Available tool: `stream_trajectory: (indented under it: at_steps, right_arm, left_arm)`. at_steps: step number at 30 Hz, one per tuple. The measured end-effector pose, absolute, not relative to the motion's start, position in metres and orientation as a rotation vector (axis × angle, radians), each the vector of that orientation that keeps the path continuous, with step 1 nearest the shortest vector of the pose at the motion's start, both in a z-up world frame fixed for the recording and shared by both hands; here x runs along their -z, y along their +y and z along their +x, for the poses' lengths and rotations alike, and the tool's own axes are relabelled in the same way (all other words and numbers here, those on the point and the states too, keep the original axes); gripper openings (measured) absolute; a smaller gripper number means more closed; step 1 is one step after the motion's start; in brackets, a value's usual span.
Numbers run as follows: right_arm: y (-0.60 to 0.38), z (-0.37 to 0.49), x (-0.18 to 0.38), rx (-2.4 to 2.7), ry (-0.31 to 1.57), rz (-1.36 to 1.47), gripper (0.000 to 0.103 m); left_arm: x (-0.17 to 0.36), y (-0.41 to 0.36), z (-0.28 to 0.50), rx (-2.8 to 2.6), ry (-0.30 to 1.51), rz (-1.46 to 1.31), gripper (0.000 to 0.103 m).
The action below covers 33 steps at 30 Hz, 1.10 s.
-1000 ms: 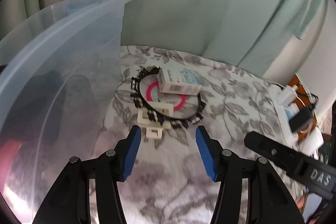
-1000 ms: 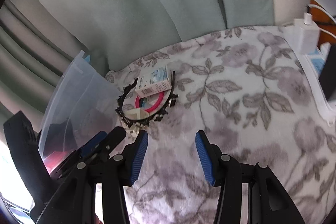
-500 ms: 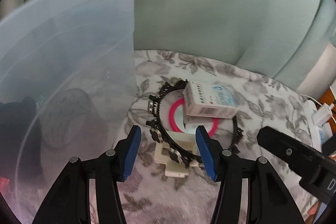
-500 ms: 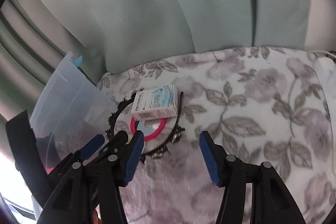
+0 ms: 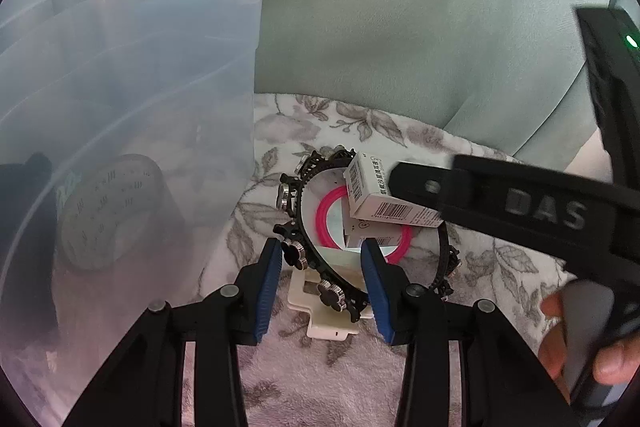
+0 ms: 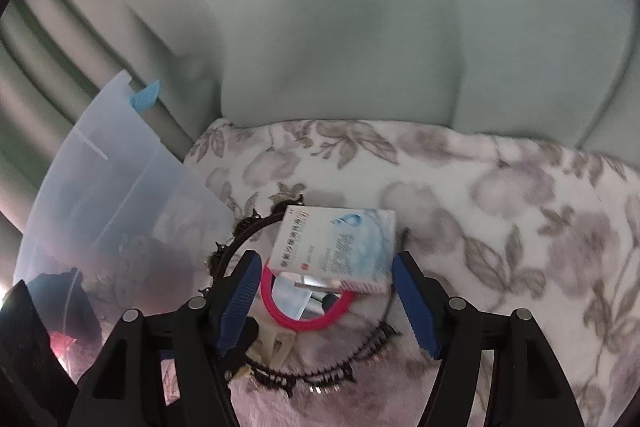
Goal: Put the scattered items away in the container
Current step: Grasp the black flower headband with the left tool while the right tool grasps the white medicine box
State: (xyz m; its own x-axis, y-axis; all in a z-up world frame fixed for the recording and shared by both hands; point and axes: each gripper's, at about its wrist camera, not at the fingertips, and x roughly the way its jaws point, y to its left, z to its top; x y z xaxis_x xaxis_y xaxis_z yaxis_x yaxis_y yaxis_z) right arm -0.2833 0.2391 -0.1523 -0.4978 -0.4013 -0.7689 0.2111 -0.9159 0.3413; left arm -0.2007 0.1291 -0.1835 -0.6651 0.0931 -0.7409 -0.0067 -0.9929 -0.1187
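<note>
Both tools have closed in on the pile since a second ago. Left tool (image 5: pixel 320 283), jaws apart, straddles the black beaded headband (image 5: pixel 298 211); right tool (image 6: pixel 326 303), also released, brackets the white medicine box (image 6: pixel 336 247). That box lies on a pink-rimmed mirror (image 6: pixel 304 311) on the flowered blanket (image 6: pixel 500 211). Beside them, the clear plastic bin (image 5: pixel 132 75) holds a round patterned object (image 5: pixel 108 211) and dark shapes, blurred through its wall.
</note>
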Motion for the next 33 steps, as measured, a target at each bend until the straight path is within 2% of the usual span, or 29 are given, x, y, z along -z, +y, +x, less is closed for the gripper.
stream_trajectory:
  at_steps: [8,16,26,33]
  right_arm:
    - [0.217,-0.295,0.162,2.433,-0.101,1.364,0.075]
    - [0.217,-0.298,0.164,2.454,-0.094,1.393,0.076]
    - [0.266,-0.280,0.148,2.470,-0.364,1.334,0.074]
    - [0.297,-0.252,0.135,2.517,-0.485,1.281,0.073]
  left_arm:
    - [0.182,0.129,-0.197,-2.815,-0.161,-1.252,0.042]
    - [0.180,0.131,-0.195,-2.812,-0.158,-1.244,0.042]
    - [0.175,0.136,-0.191,-2.771,-0.159,-1.228,0.041]
    - [0.171,0.140,-0.188,-2.740,-0.161,-1.215,0.037]
